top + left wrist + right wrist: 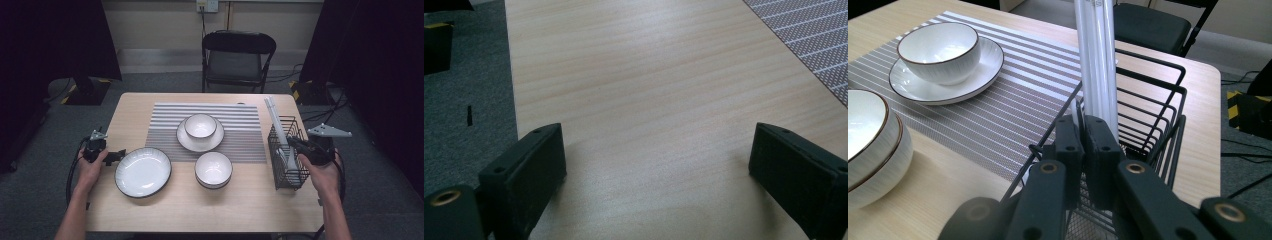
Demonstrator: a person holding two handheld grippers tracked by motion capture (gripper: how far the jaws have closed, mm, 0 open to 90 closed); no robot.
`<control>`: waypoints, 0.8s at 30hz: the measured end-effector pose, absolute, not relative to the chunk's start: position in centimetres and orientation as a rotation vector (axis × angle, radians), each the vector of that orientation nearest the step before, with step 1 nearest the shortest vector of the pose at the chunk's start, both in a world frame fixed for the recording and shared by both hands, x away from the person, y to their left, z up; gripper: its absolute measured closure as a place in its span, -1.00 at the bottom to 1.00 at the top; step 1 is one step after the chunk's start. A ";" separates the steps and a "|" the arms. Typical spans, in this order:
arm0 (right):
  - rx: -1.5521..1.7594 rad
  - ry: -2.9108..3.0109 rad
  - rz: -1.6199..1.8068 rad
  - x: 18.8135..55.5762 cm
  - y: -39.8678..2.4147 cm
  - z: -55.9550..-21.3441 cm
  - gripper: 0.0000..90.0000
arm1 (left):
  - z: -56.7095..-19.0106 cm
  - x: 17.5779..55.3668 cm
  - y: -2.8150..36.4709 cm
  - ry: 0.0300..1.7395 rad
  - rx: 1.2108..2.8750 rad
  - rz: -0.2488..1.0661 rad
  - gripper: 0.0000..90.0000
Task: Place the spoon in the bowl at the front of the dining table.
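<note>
A black wire basket stands at the table's right edge, and long white utensils lean out of it toward the back. My right gripper reaches into the basket from the right. In the right gripper view its jaws are pressed together at the foot of the white utensils, with a thin white sliver pinched between the pads. My left gripper rests at the table's left edge beside a large white plate. Its jaws stand wide open over bare wood.
A striped placemat lies in the middle with a bowl on a saucer. Two stacked bowls sit in front of it. A folding chair stands behind the table. Bare wood runs along the front edge.
</note>
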State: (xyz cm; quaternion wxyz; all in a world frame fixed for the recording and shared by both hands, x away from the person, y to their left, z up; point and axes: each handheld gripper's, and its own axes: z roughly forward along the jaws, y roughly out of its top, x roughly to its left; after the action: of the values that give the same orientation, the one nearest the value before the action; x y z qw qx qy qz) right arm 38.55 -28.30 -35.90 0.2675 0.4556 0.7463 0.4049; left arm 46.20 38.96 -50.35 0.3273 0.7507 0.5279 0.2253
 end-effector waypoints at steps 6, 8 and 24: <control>1.231 2.032 1.083 38.8 -27.8 -36.2 0.91 | -50.4 46.2 39.0 1.382 1.966 0.590 -0.83; 1.228 2.026 1.074 38.9 -27.6 -36.3 0.91 | -50.4 46.2 39.0 1.382 1.966 0.590 -0.83; 1.241 1.996 1.104 38.6 -27.8 -35.6 0.92 | -50.4 46.2 39.0 1.380 1.967 0.589 -0.83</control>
State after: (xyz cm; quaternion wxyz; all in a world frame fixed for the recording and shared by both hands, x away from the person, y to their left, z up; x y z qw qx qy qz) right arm 38.64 -27.79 -35.56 0.2689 0.4603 0.7404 0.4095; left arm 46.20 38.97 -50.36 0.3278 0.7511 0.5271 0.2250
